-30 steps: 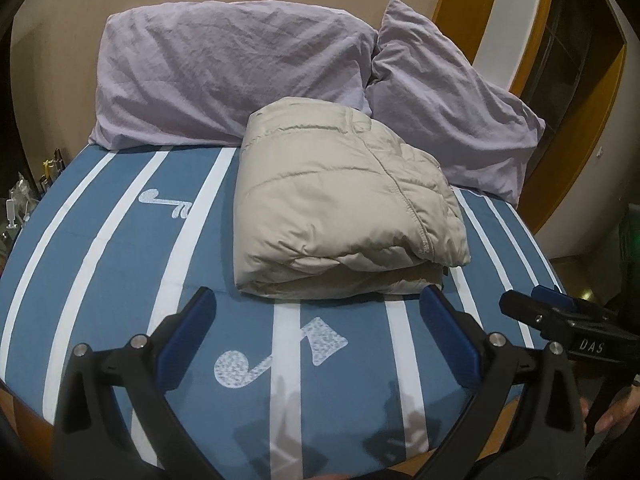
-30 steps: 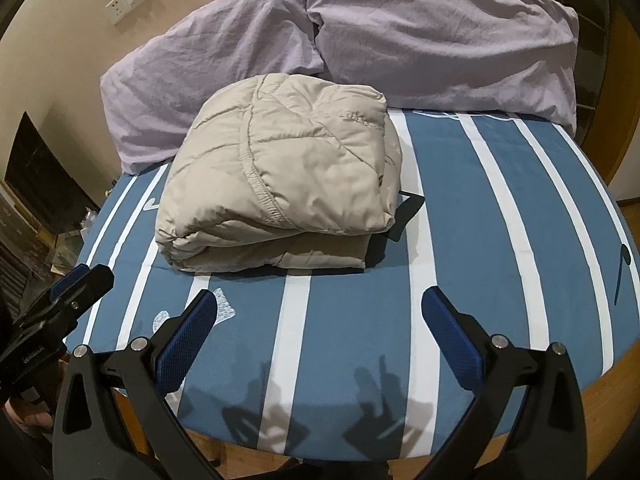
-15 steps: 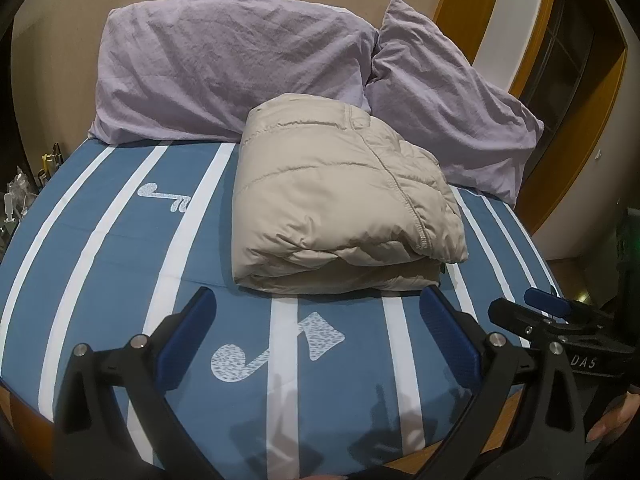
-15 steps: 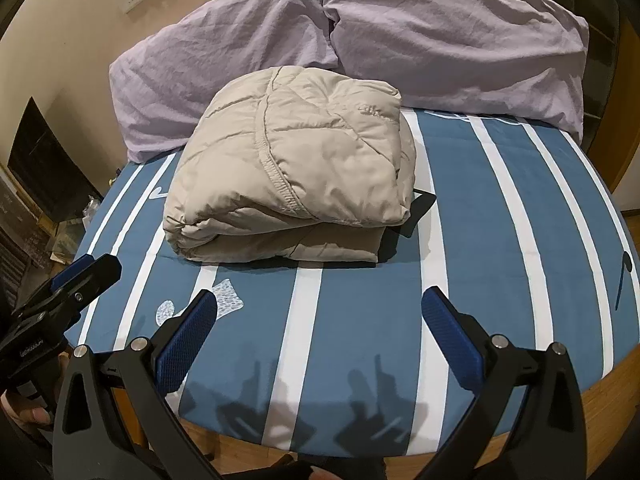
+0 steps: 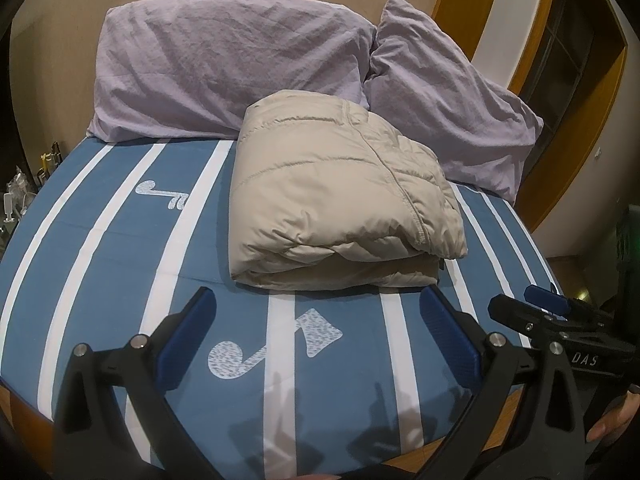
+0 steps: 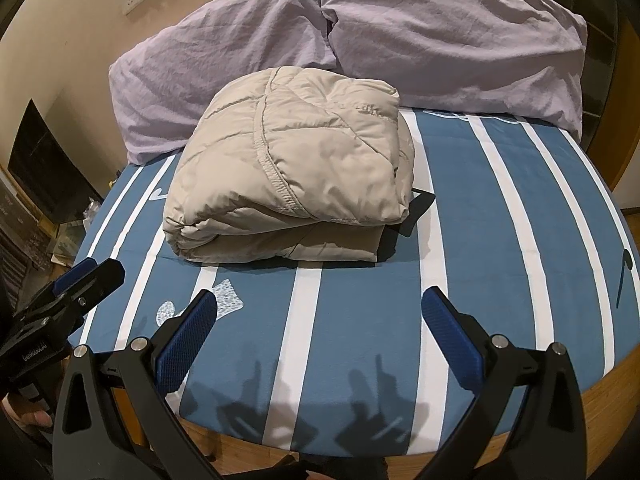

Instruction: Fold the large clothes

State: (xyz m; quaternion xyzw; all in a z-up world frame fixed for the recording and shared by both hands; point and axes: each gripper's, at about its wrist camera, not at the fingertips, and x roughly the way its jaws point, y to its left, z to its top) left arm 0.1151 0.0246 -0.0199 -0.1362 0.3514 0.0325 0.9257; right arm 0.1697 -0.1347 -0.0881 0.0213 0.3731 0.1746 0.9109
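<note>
Jacket (image 5: 336, 196) folded on bed (image 5: 120, 240), untouched

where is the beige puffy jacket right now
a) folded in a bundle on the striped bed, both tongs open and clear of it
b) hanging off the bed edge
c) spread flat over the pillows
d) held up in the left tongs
a: the beige jacket lies folded on the striped bed before the pillows, with the left tongs and right tongs open and short of it.

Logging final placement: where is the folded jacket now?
The beige folded jacket lies mid-bed on the striped sheet, just before the two purple pillows, beyond both open grippers.
</note>
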